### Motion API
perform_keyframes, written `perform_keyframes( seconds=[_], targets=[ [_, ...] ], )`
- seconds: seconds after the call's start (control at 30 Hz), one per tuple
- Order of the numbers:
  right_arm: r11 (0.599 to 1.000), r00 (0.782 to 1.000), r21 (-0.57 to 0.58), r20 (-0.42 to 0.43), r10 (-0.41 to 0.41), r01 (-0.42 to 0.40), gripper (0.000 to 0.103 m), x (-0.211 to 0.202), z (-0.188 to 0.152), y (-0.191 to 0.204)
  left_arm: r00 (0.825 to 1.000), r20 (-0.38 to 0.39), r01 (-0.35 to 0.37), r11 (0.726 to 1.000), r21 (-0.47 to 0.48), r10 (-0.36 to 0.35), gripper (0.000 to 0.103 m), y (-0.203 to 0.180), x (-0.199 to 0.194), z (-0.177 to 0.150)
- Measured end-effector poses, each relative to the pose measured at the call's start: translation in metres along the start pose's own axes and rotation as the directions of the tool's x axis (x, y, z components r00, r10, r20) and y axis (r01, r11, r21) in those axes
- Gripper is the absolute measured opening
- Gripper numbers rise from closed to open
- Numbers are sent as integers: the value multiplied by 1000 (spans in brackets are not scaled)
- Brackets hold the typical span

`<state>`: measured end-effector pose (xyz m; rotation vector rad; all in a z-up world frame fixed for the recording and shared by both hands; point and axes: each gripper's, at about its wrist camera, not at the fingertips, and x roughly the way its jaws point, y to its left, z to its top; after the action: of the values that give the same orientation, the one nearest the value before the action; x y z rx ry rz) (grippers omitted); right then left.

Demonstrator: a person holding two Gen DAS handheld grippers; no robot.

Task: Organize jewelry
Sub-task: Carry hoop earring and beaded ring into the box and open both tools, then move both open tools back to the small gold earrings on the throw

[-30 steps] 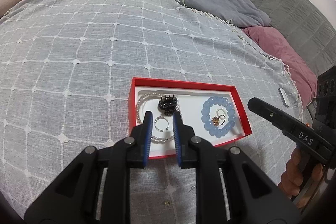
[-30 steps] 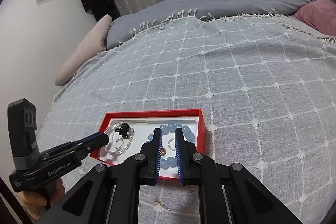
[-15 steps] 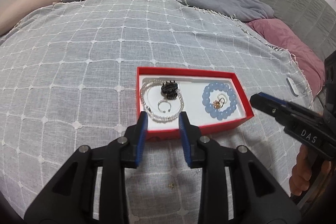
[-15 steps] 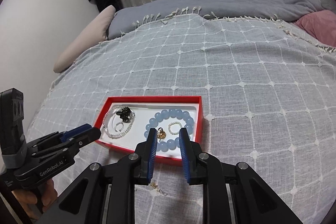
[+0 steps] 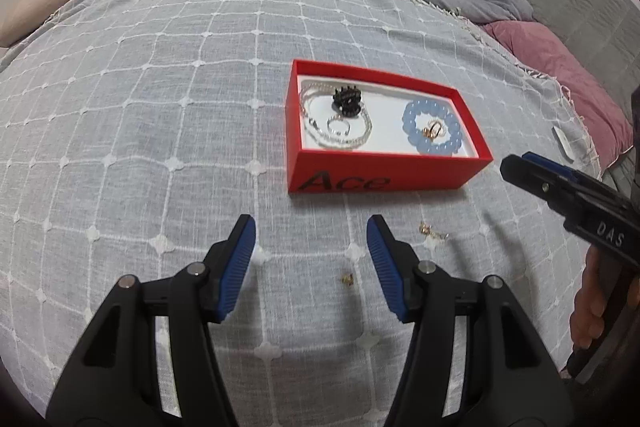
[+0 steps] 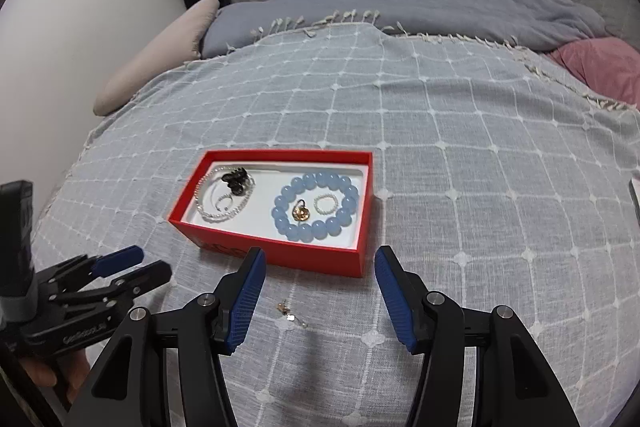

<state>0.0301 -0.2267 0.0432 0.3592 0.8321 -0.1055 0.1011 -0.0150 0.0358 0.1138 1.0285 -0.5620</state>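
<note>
A red box (image 5: pixel 384 175) (image 6: pixel 280 255) lies on the bed and holds a pearl necklace (image 5: pixel 340 141), a black hair claw (image 5: pixel 347 99), a blue bead bracelet (image 5: pixel 432 131) (image 6: pixel 316 205), a gold pendant (image 6: pixel 301 213) and a small pearl ring (image 6: pixel 326 203). A gold earring (image 5: pixel 433 231) (image 6: pixel 290 313) and a tiny gold piece (image 5: pixel 347 279) lie on the cloth in front of the box. My left gripper (image 5: pixel 311 247) is open and empty, short of the box. My right gripper (image 6: pixel 320 281) is open and empty above the earring.
A grey checked throw (image 5: pixel 160 107) covers the bed. A grey blanket (image 6: pixel 400 7), a pink pillow (image 5: pixel 560 75), a beige pillow (image 6: pixel 160 59) and grey cushions lie at the far edges. A small white object (image 5: pixel 563 143) lies right of the box.
Both grippers have pulled back from over the box toward me and opened wide. The earring and the tiny gold piece now show on the cloth between them.
</note>
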Motion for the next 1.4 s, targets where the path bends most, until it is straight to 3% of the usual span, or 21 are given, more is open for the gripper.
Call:
perform_keyframes(
  seconds=[0.4,0.93,1.07,1.2,1.4],
  targets=[
    [999,998,-29,-54,-35,33,58,14,-8,6,990,-136,38,999,-27,-42,59,1,25,-17],
    [1000,989,-3,-143,-29,29,57,37,-14,-5,987,-151,48,999,3,-47,58,-8,29,-21],
    [1000,989,4,-146,5,-5,52,38,-16,-4,985,-160,62,998,10,-60,52,-11,30,-22],
    [1000,989,3,-148,28,-28,40,38,-17,-1,983,-171,70,997,13,-67,45,-12,33,-23],
    [1000,987,-4,-157,26,-27,39,40,-19,2,979,-187,82,997,-1,-81,44,-11,38,-24]
  ],
)
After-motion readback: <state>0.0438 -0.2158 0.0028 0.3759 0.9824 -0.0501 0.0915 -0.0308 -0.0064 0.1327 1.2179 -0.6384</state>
